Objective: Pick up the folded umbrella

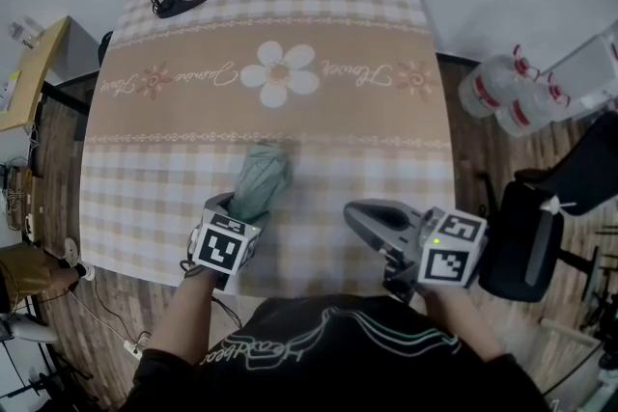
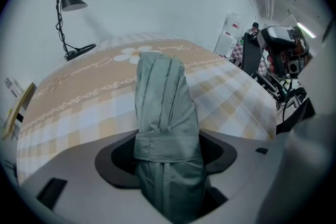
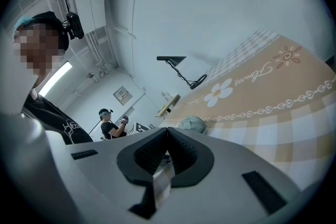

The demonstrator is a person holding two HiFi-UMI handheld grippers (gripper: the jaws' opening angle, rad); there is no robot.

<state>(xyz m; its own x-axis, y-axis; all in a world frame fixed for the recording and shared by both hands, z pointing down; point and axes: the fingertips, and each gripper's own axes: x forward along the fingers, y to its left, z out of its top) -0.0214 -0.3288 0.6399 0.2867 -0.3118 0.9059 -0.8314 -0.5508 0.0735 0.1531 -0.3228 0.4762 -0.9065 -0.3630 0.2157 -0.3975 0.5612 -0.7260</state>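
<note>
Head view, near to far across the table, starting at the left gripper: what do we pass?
left gripper → folded umbrella → daisy print on the tablecloth → lamp base, off to the left at the far end

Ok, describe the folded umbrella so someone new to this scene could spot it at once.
On the table's beige checked cloth, find the big white daisy print. Just nearer the person lies the folded umbrella, its near end between the open jaws of the left gripper. It is the only sage-green fabric bundle, wrapped by a band.
</note>
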